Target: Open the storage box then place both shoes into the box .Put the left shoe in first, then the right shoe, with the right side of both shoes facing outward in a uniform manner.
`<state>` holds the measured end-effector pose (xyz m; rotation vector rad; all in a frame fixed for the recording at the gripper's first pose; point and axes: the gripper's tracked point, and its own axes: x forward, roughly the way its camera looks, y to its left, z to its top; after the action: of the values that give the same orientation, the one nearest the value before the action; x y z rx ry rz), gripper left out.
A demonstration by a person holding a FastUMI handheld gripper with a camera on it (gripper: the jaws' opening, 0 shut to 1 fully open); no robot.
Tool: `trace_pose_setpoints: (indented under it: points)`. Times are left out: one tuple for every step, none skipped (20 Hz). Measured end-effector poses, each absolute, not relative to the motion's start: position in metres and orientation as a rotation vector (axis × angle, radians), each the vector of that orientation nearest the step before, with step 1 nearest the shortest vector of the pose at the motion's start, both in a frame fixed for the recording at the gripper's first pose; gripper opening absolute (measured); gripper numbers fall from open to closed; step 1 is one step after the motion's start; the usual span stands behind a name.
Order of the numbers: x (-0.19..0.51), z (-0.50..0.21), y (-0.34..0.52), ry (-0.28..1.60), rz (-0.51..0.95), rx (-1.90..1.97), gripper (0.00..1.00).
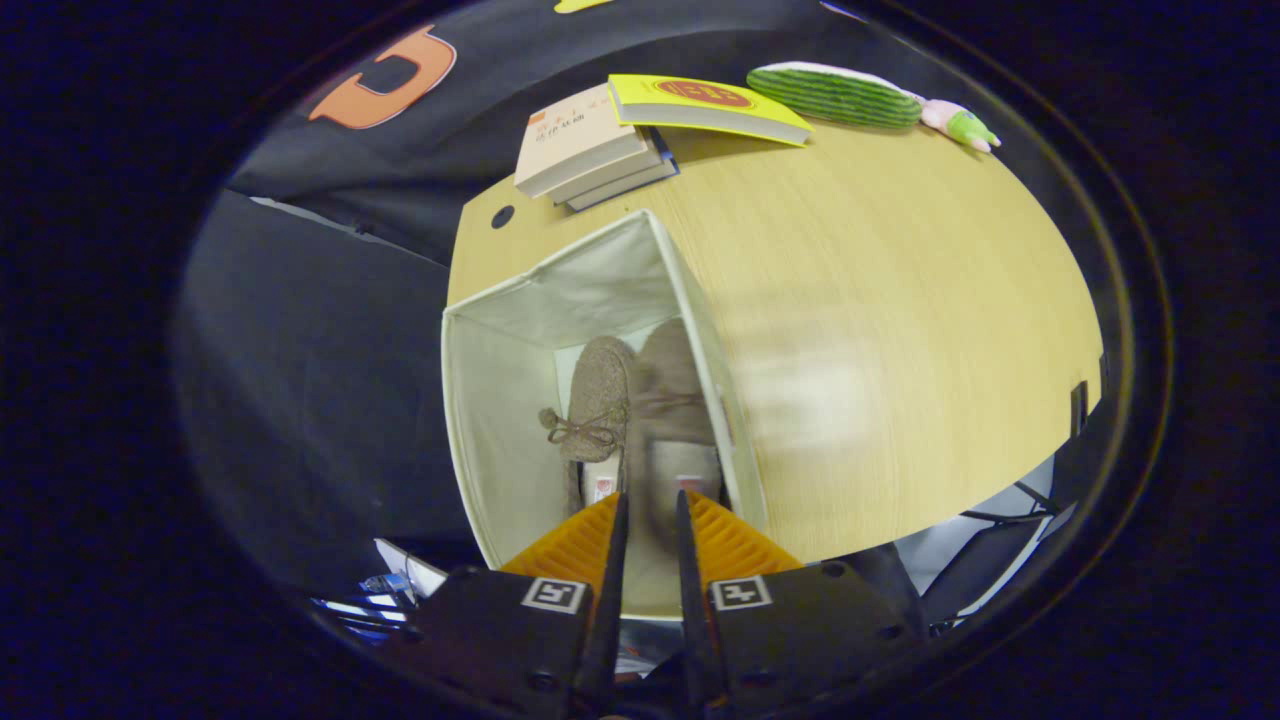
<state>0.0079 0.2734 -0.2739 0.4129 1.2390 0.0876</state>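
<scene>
An open off-white fabric storage box stands at the left edge of the pale wooden counter, holding two brown fuzzy slippers side by side: the bow-tied one left, the blurred one right. The gripper hovers above the box, jaws narrowly parted around the right slipper's heel; whether they pinch it I cannot tell. A stack of books lies at the far edge
</scene>
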Motion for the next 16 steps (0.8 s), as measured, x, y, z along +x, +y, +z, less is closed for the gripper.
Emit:
trace_pose_setpoints:
  points:
    - [0.011,-0.268,0.271,1.21,0.089,0.391,0.42]
    - [0.014,-0.264,0.268,1.18,0.088,0.371,0.54]
    - [0.017,-0.258,0.265,1.144,0.084,0.357,0.67]
    - [0.019,-0.25,0.262,1.102,0.082,0.328,0.74]
    - [0.022,-0.24,0.258,1.063,0.084,0.296,0.81]
    - [0.018,-0.228,0.252,1.018,0.085,0.266,0.82]
    - [0.021,-0.217,0.247,0.972,0.084,0.236,0.82]
    - [0.024,-0.204,0.241,0.915,0.075,0.217,0.82]
    - [0.031,-0.188,0.233,0.844,0.056,0.187,0.82]
    - [0.037,-0.176,0.223,0.786,0.035,0.155,0.82]
    - [0.039,-0.161,0.216,0.732,0.024,0.141,0.82]
    - [0.038,-0.146,0.212,0.684,0.016,0.135,0.82]
    - [0.037,-0.132,0.207,0.64,0.009,0.129,0.83]
    - [0.037,-0.112,0.2,0.571,0.005,0.118,0.83]
    - [0.038,-0.096,0.194,0.512,-0.003,0.102,0.83]
    - [0.04,-0.081,0.186,0.445,-0.016,0.078,0.85]
